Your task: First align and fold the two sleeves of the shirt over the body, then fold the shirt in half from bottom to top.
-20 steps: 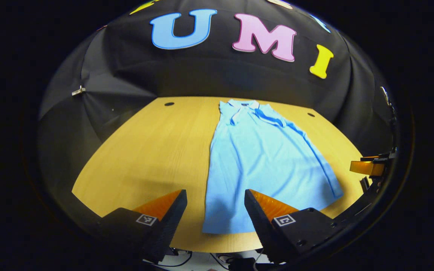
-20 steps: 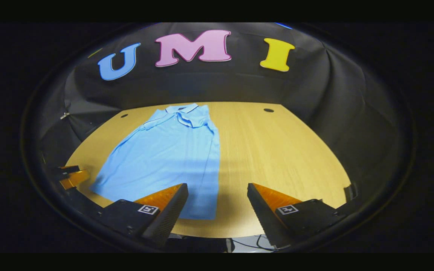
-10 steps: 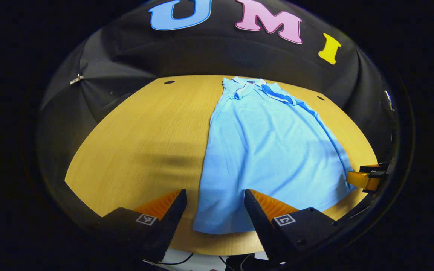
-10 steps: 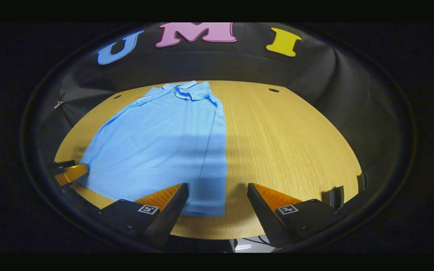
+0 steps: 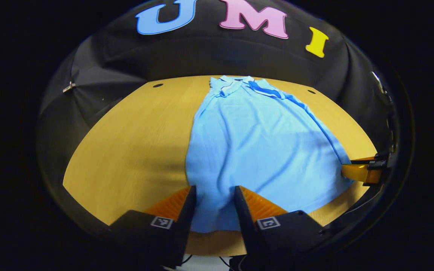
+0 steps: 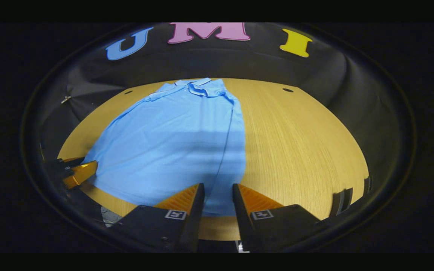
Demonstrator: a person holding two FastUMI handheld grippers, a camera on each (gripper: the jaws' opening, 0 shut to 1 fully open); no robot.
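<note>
Shirt: light blue polo shirt (image 5: 254,143), laid flat on the table, collar toward the far edge, hem toward the near edge; also seen in the right gripper view (image 6: 175,143).
Sleeves: both lie folded inward over the body; the darker trimmed band near the collar (image 5: 263,89) marks one of them.
Collar: at the far end of the shirt (image 6: 199,83), close to the booth wall.
Hem: runs along the near table edge; its two corners lie under the two grippers.
Left gripper: (image 5: 212,194) set over the near-left hem corner; fingers narrowed to a slim gap with the cloth between them. Whether both fingers press the cloth cannot be told.
Right gripper: (image 6: 217,192) set over the near-right hem corner; fingers drawn close with cloth and a side seam between them. Grip on the cloth cannot be told.
Cross-sightings: the right gripper shows at the right margin of the left gripper view (image 5: 364,171), at the shirt's edge; the left gripper shows at the left margin of the right gripper view (image 6: 75,172).
Table: light wood-grain top (image 5: 134,143), with a dark round hole near each far corner (image 6: 288,90).
Wall: black cloth (image 5: 202,56) behind the table.
</note>
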